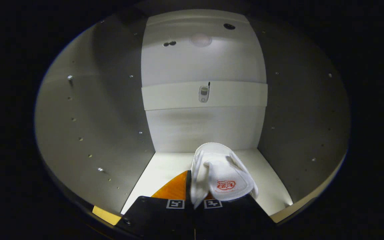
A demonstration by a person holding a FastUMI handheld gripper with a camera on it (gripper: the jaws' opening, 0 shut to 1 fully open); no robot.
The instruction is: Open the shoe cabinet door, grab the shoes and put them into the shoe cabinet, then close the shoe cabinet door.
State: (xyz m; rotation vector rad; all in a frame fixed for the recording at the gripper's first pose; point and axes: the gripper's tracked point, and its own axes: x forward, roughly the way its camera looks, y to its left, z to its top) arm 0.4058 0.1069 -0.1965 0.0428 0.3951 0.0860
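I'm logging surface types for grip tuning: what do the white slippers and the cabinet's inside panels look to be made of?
The white slippers, pinched between the gripper fingers, look like soft towelling or fleece: matte, fuzzy edges, folds that sag. The cabinet panels look like white laminated board, smooth and faintly sheened, with rows of drilled peg holes in the side walls; the core material cannot be told.

1. The shoe cabinet's bottom shelf (168, 163) is a pale, smooth board, brightly lit, running from the near front edge back to the white rear panel.
2. Grey side walls with rows of small holes close it in on the left and right.
3. A pair of white slippers (220, 173) with a red printed mark is right of the shelf's middle, toes toward the far panel; whether it rests on the board cannot be told.
4. The fingers (193, 201) are closed on the slippers' near end.
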